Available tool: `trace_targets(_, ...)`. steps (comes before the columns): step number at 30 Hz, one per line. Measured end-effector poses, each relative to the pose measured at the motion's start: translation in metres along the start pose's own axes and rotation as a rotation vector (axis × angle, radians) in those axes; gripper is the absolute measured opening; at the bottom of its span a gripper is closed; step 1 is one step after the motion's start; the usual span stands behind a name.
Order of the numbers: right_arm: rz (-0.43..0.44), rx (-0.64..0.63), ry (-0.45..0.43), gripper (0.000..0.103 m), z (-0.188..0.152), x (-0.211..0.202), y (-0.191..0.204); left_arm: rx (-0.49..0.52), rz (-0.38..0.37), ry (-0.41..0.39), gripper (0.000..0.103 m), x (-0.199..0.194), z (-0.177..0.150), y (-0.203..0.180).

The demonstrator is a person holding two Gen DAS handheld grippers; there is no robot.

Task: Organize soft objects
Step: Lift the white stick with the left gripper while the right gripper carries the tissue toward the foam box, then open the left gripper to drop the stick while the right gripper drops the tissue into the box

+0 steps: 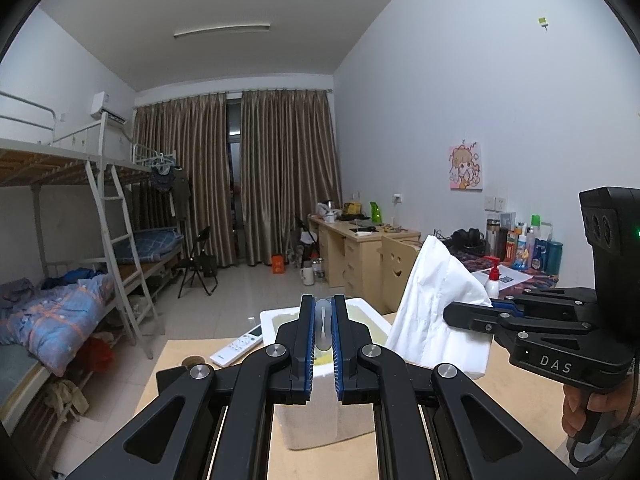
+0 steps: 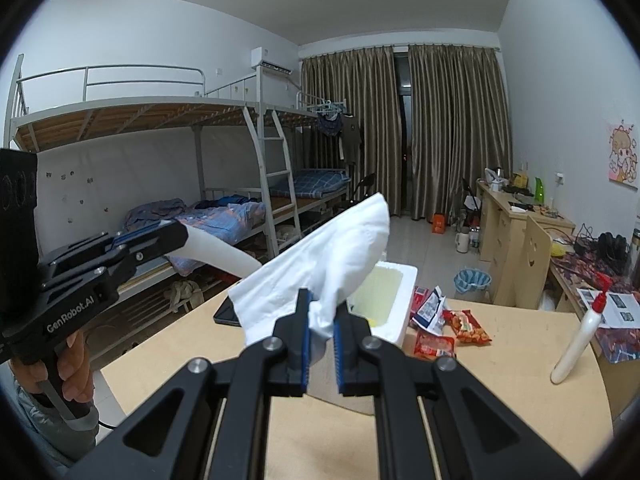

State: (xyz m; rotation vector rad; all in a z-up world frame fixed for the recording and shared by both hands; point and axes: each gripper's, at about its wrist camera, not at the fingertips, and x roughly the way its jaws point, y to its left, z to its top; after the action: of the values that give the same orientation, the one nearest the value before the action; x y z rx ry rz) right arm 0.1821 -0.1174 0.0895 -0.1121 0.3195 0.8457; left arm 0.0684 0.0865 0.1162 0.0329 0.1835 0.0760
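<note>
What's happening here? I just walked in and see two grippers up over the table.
A person holds a gripper in each hand above a wooden table. The right gripper is shut on a white cloth, held up over an open white foam box. The left gripper is shut on a white plastic-looking piece; what it is cannot be told. Nothing soft is in the box yet, as far as shows. Snack packets and a white bottle lie beside it.
</note>
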Motion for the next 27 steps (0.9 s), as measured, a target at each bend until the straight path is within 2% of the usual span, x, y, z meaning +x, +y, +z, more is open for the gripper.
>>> trace_targets(12,0.004,0.009,0.024,0.012,0.012,0.032,-0.012,-0.004,-0.025,0.041,0.008,0.047,0.008,0.011)
trace_targets(20,0.007,0.02,0.047,0.012,0.015,0.052,-0.025,-0.023,-0.092,0.102,0.008,0.085,0.008,0.022)
trace_targets(27,0.006,0.031,0.074,0.012,0.013,0.067,-0.031,-0.022,-0.105,0.139,0.008,0.115,0.001,0.03)
